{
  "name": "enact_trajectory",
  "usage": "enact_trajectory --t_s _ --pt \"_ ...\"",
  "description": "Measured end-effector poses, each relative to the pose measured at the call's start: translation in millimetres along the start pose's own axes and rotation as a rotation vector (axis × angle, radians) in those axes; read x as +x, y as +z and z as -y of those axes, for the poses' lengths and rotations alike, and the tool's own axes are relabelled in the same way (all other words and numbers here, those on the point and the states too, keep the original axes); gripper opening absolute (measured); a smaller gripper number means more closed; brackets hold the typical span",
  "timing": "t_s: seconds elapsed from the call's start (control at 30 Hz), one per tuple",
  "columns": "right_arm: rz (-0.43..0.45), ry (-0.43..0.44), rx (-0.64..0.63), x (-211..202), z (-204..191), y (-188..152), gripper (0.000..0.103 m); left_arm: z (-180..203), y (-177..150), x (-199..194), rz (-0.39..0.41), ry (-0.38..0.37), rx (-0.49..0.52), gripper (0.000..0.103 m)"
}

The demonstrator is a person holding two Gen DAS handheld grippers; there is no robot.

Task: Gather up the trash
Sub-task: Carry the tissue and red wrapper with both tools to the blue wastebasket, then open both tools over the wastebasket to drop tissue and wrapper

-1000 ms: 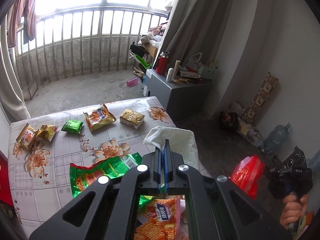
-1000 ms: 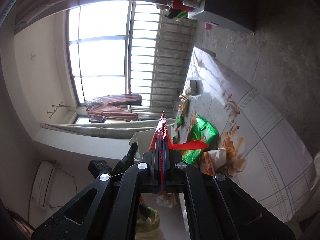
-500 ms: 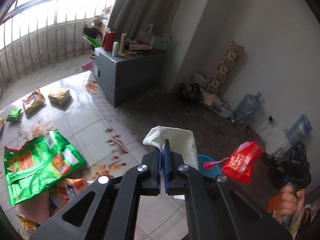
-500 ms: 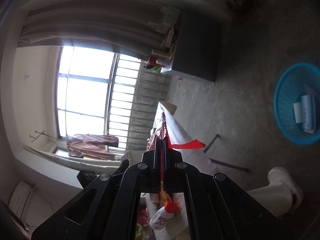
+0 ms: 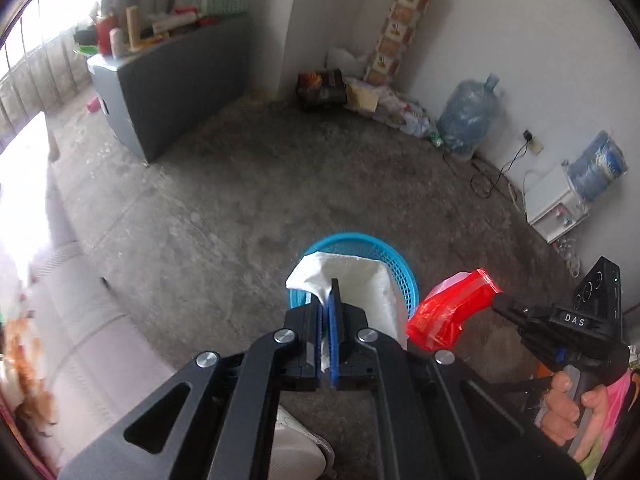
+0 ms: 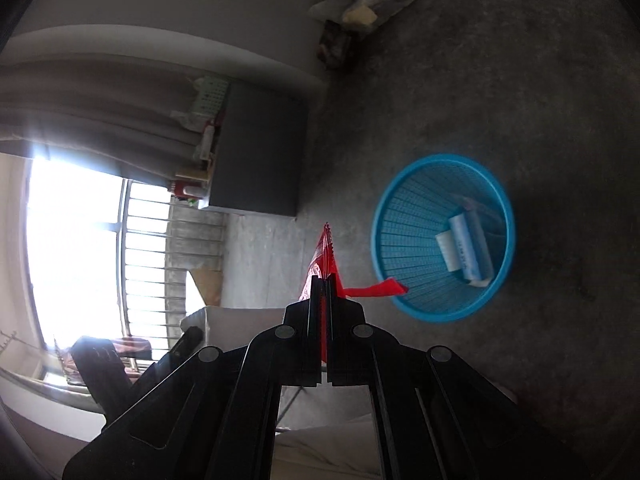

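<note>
My left gripper [image 5: 329, 300] is shut on a white tissue [image 5: 360, 280], which hangs over the blue mesh basket [image 5: 404, 264] on the floor. To its right, the right gripper [image 5: 500, 304] is shut on a red wrapper [image 5: 452, 312], held by a hand [image 5: 568, 416]. In the right wrist view the red wrapper [image 6: 326, 256] sticks out of the shut right gripper [image 6: 325, 280], left of the blue basket [image 6: 396, 216]. A white and blue pack [image 6: 464, 252] lies inside the basket.
A grey cabinet [image 5: 168, 80] with bottles on top stands at the back left. Water jugs [image 5: 464, 116], a white box [image 5: 554, 204] and bags line the wall. The cloth-covered table edge [image 5: 60, 292] runs along the left. A shoe [image 5: 300, 444] is below.
Both grippers swung away from the table and came down toward the floor. The blue basket now sits right under the tissue and close to the red wrapper. Both grips are unchanged.
</note>
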State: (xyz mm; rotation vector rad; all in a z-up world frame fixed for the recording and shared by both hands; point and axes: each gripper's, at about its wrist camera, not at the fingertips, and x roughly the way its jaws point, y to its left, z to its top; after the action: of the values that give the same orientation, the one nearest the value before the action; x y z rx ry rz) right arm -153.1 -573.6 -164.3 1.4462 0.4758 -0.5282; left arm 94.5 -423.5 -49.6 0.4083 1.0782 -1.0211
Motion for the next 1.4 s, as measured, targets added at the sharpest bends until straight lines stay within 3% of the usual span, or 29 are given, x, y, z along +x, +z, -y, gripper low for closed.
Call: enact_trajectory --t_s 0.17,0.27,0.3,0.33,0.4,0.43,0.57,0.63,0.77,1.03,1.23,1.4 --pt "-0.026 -0.084 0.01 29 31 16 0.0 25 9 78 -0.111 0.057 0.022 0.003" --pt "-0.031 -0.145 -0.004 46 45 25 0.003 34 11 114 -0.134 0.098 0.046 0.003" --pt "-0.035 -0.168 -0.008 54 51 29 0.005 35 10 123 -0.135 0.099 0.051 0.005" --pt "-0.037 -0.19 -0.004 60 56 32 0.006 36 10 134 -0.141 0.102 0.061 0.014" --pt "-0.064 -0.212 -0.004 75 67 35 0.023 35 10 150 -0.163 0.13 0.074 0.033" --pt "-0.092 -0.23 -0.001 83 72 37 0.044 35 9 156 -0.158 0.135 0.069 0.036" --pt "-0.134 -0.263 0.014 92 88 31 0.048 30 2 158 -0.162 0.166 0.041 0.038" --pt "-0.128 -0.244 0.002 85 88 24 0.055 26 0 150 -0.155 0.177 0.034 0.038" --pt "-0.114 -0.23 -0.032 68 81 9 0.058 21 -1 120 -0.096 0.161 0.006 0.039" --pt "-0.04 -0.218 -0.219 24 23 -27 0.07 17 -15 22 0.038 0.076 -0.029 0.057" --pt "-0.031 -0.207 -0.433 1 -35 -56 0.078 9 -41 -54 0.139 0.078 -0.023 0.073" --pt "-0.076 -0.152 -0.516 -7 -66 -73 0.079 -14 -75 -110 0.209 0.115 -0.046 0.08"
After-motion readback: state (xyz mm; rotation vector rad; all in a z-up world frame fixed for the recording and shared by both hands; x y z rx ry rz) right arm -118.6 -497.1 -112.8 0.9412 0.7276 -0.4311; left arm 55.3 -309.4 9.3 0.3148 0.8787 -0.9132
